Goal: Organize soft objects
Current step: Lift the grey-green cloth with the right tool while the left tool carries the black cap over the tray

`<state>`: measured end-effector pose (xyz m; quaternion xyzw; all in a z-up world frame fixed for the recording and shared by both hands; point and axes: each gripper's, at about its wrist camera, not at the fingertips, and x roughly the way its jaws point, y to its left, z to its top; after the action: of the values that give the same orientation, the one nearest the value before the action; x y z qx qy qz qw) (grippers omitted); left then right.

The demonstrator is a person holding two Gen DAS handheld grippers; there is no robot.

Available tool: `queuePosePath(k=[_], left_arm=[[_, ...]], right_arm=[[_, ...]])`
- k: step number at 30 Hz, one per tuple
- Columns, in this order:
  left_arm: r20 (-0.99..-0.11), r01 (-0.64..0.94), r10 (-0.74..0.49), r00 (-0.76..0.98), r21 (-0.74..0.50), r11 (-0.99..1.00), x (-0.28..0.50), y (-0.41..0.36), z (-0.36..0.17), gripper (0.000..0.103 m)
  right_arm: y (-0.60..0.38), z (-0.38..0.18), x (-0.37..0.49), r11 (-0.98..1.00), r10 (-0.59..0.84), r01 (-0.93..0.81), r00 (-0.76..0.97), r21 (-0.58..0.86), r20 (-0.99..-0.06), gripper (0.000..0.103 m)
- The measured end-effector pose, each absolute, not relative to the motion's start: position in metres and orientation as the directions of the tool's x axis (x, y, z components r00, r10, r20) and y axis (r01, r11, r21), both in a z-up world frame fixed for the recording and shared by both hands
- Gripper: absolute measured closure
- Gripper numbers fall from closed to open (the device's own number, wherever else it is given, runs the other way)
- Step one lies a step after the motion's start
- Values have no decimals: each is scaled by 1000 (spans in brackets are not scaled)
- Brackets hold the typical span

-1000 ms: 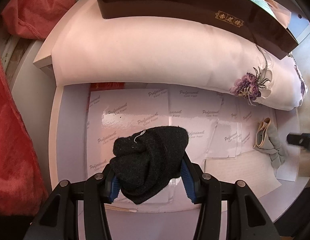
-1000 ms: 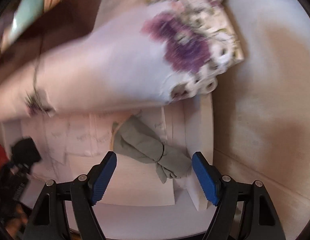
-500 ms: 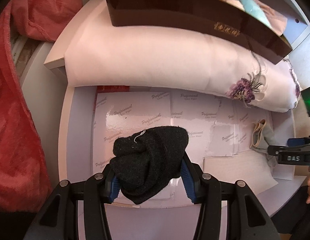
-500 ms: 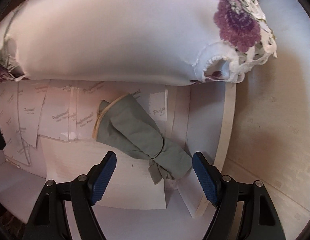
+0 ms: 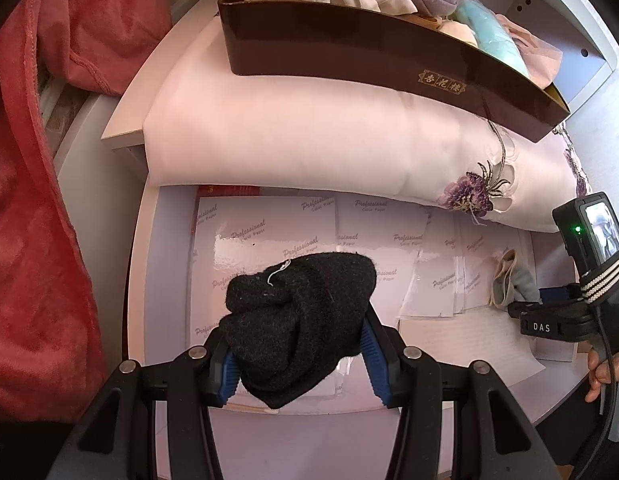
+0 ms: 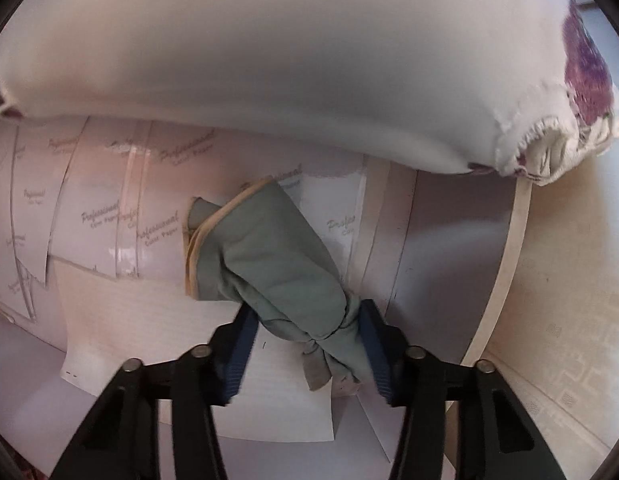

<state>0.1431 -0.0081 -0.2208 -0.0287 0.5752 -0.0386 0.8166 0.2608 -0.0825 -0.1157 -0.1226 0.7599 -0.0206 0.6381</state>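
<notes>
A white desk (image 5: 165, 240) strewn with paper sheets (image 5: 265, 224) is seen. At its right edge, a grey-green cloth bundle (image 6: 277, 264) is being closed on by the right claw (image 6: 305, 344). A black knitted bundle (image 5: 297, 320) is gripped in the left claw (image 5: 297, 364). Lifting toward the brown box (image 5: 369, 64) likely follows.

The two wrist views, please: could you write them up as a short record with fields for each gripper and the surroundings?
left gripper: shut on the black knitted bundle, held above the printed paper sheets
right gripper: fingers closing around the knotted end of the grey-green cloth, which lies on the sheets
pillow: white, purple embroidered flower, behind the sheets
brown box: rests on the pillow, filled with assorted fabrics
red fabric: hangs at the left edge
</notes>
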Motion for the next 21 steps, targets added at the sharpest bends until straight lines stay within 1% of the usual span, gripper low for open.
queuePosePath(k=[2,5,8,10,14,16,21], left_arm=[[-937,31,-96,337,-90,995,143,-8,-220,52],[-934,32,-93,345,-87,996,143,-9,-217,52],[-929,34,-89,359,-83,996,142,-10,-214,52],[-927,39,-84,364,-75,996,140,-10,-212,52],[-923,27,-77,377,-72,997,134,-5,-207,52],[-922,20,-72,380,-70,997,135,-3,-206,52],[-910,17,-67,409,-66,998,132,-3,-199,52]], right_arm=[[-76,-112,261,970,-194,-176,-150,-167,-970,61],[-54,-95,259,967,-140,-227,-95,-116,-986,62],[-27,-71,253,970,-4,-244,-44,7,-999,61],[-15,-72,250,968,43,-246,-45,53,-998,61],[-6,-98,244,976,32,-212,-91,50,-995,61],[-2,-110,239,974,-3,-227,-102,21,-995,61],[4,-114,232,972,-30,-236,-76,-12,-997,61]])
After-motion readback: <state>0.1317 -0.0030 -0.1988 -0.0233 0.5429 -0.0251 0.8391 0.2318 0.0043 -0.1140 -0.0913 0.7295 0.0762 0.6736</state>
